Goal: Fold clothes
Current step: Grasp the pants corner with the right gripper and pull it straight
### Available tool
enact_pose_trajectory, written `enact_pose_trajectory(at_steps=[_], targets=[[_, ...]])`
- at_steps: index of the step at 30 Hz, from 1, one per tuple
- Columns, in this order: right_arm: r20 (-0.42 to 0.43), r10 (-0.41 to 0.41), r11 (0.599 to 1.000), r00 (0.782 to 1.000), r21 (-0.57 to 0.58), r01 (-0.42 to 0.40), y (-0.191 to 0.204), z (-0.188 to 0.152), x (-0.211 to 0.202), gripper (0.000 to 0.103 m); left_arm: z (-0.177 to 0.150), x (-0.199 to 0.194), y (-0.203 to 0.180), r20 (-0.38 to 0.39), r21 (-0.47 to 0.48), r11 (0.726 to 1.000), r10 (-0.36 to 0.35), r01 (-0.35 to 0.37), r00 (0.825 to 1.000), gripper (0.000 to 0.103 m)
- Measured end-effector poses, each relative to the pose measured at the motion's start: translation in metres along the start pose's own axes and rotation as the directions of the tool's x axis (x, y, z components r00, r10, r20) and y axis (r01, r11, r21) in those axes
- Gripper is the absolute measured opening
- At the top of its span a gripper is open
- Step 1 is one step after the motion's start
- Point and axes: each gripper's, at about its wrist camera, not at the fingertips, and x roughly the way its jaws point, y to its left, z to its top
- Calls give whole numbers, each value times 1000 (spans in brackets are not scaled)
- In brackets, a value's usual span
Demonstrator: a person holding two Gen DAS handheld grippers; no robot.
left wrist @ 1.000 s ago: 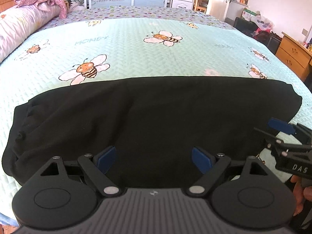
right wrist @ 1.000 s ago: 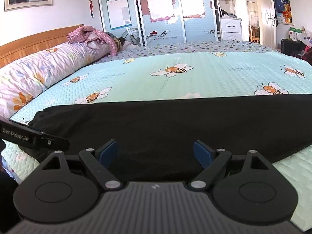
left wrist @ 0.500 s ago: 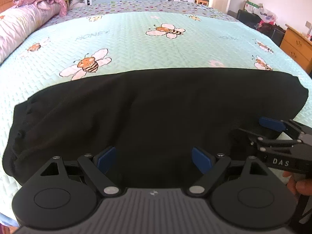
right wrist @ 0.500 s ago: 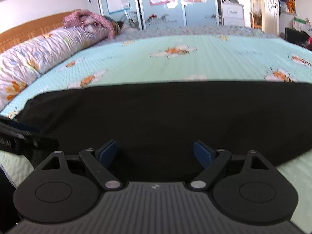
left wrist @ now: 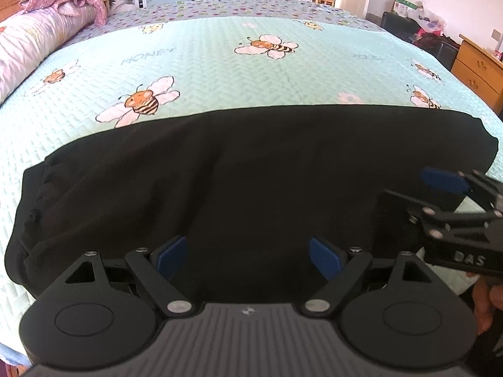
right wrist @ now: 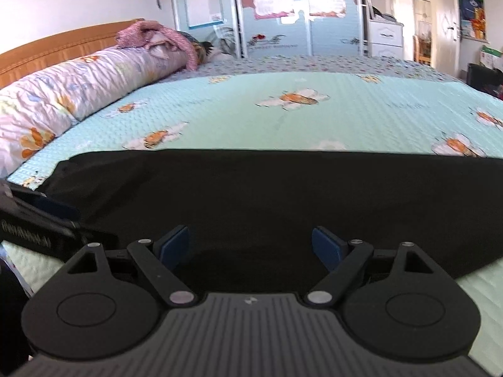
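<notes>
A black garment lies flat, as a wide band, across the near part of the bee-patterned bedspread. My left gripper hovers open over its near edge, the cloth showing between the blue pads. My right gripper is open too, low over the garment near its front hem. In the left wrist view the right gripper reaches over the garment's right end, held by a hand. The left gripper's body shows at the left of the right wrist view.
A rolled floral quilt with a pink garment on top lies along the wooden headboard. Wardrobe doors stand behind the bed. A wooden dresser and dark bags stand at the right.
Both grippers stayed open. The left view drew closer over the garment. The right gripper moved up and inward over the garment's right end; its own view dipped, then lifted.
</notes>
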Motion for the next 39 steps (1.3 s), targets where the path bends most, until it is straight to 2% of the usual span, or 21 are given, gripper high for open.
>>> enact_pose_trajectory(at_steps=[5, 7, 13, 16, 20, 22, 23, 25, 27, 28, 30, 31, 35, 37, 39], targets=[[-17, 25, 998, 1000, -51, -25, 12, 9, 17, 86, -3, 1, 2, -9, 2, 1000, 7, -7, 1000, 88], [-50, 6, 998, 999, -61, -9, 10, 5, 22, 86, -3, 2, 3, -11, 0, 1000, 9, -9, 1000, 88], [-44, -36, 999, 998, -40, 34, -25, -7, 8, 87, -6, 5, 6, -18, -9, 1000, 2, -2, 1000, 88], [-37, -100, 995, 994, 23, 101, -53, -5, -5, 87, -8, 5, 9, -21, -18, 1000, 0, -1, 1000, 88], [28, -182, 960, 983, 221, 172, -105, 1, -36, 87, -13, 2, 16, -17, -44, 999, -3, 2, 1000, 88], [71, -225, 909, 972, 373, 183, -143, 2, -57, 87, -15, -1, 19, -14, -59, 998, -3, 2, 1000, 88], [95, -243, 861, 965, 480, 170, -168, -4, -68, 87, -16, -2, 21, -14, -67, 998, -3, 2, 1000, 88], [135, -286, 717, 949, 687, 118, -221, -21, -92, 87, -17, -5, 23, -15, -80, 997, -1, 0, 1000, 88], [161, -319, 537, 934, 843, 38, -270, -42, -111, 87, -18, -8, 23, -18, -82, 997, 6, -7, 1000, 88], [170, -322, 442, 932, 897, -11, -292, -55, -117, 87, -18, -8, 22, -22, -81, 997, 10, -12, 1000, 88], [192, -331, 316, 924, 945, -83, -326, -77, -126, 87, -18, -8, 20, -30, -79, 997, 18, -20, 999, 88], [195, -344, 281, 918, 955, -98, -340, -85, -130, 87, -18, -8, 18, -35, -79, 997, 20, -23, 999, 88], [207, -345, 248, 915, 961, -124, -370, -90, -127, 87, -14, -6, 11, -52, -77, 996, 30, -34, 998, 88], [181, -342, 247, 922, 964, -97, -379, -86, -118, 87, -11, -6, 7, -59, -74, 997, 32, -36, 998, 88], [152, -344, 268, 927, 962, -58, -386, -78, -108, 87, -9, -6, 2, -63, -63, 997, 35, -39, 997, 88]])
